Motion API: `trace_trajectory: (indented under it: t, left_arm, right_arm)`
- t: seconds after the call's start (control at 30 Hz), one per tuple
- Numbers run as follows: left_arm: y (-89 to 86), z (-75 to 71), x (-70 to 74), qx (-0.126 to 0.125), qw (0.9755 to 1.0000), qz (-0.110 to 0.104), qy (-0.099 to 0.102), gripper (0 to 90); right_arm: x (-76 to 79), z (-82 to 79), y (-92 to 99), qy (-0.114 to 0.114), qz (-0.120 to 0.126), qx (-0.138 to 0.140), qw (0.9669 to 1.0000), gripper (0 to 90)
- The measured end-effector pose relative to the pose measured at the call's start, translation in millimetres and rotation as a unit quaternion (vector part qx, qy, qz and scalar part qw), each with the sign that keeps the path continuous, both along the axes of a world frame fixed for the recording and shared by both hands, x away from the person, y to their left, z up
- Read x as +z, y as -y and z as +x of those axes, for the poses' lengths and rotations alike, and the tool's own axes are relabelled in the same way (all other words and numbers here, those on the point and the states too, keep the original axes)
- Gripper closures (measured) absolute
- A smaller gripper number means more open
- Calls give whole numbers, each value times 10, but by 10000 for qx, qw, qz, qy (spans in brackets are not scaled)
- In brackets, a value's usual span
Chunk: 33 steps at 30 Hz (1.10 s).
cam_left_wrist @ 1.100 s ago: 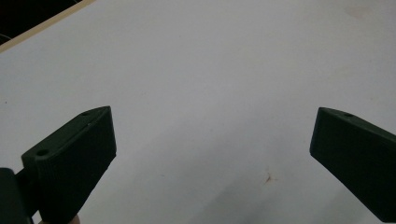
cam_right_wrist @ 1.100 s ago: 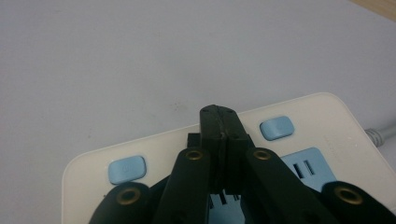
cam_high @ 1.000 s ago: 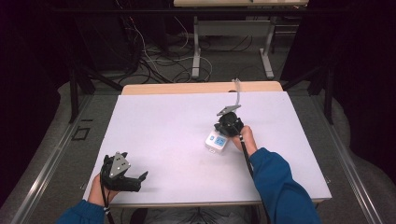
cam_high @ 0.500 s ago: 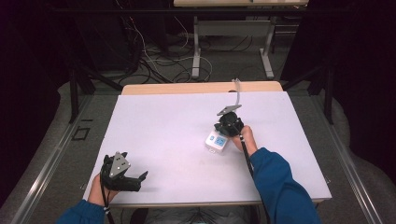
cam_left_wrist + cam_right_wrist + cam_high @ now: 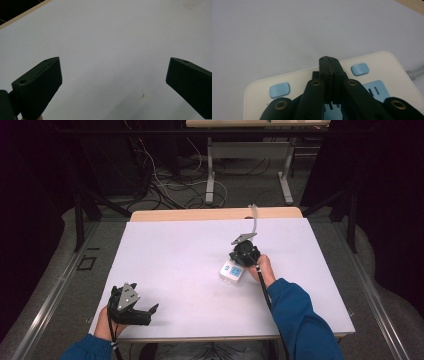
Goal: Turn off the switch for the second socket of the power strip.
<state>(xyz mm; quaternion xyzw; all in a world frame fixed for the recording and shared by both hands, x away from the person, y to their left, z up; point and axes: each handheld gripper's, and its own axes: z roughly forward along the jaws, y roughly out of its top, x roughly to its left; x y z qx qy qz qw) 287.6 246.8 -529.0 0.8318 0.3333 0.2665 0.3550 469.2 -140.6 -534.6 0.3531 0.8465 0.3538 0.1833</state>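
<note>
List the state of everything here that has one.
Left tool: open, nothing between its jaws, over bare table.
Right tool: shut, tips over the power strip; contact unclear.
Power strip: flat on the table, sockets up, two blue buttons showing; pressed or not, cannot tell.
Cord: attached to the strip.

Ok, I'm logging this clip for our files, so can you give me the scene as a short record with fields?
setting: white table in a dark room
item: white power strip with blue buttons and sockets, grey cable at its end
right gripper: jaws shut, tips over the power strip between its two blue buttons; whether they touch it is unclear
left gripper: jaws wide open, nothing between them, at the table's near left corner
</note>
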Motion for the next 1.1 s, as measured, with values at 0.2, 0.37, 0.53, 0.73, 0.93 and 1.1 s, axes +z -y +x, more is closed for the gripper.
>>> trace_trajectory:
  t: [0.2, 0.37, 0.53, 0.73, 0.93, 1.1]
  left_arm:
    - [2, 1, -1, -13, 10000, 0, -10, 5]
    - [2, 2, 0, -14, 10000, -1, -8, 5]
    - [3, -4, 5, -25, 10000, 24, 19, 5]
    - [1, -1, 4, -26, 10000, 13, 6, 5]
    - [0, -4, 5, -17, 10000, 3, 18, 5]
    - [-1, -1, 2, -13, 10000, -1, 28, 5]
  right_arm:
    - [1, -1, -3, -16, 2, 7, 10000, 900]
    - [1, 0, -3, -4, -8, 16, 10000, 900]
    - [0, 1, 0, 0, -1, 36, 10000, 900]
    - [-5, 4, -1, 57, 21, 60, 10000, 900]
    - [-3, 5, 1, 72, 2, 80, 9999, 900]
    - [-5, 6, 0, 70, 19, 78, 9999, 900]
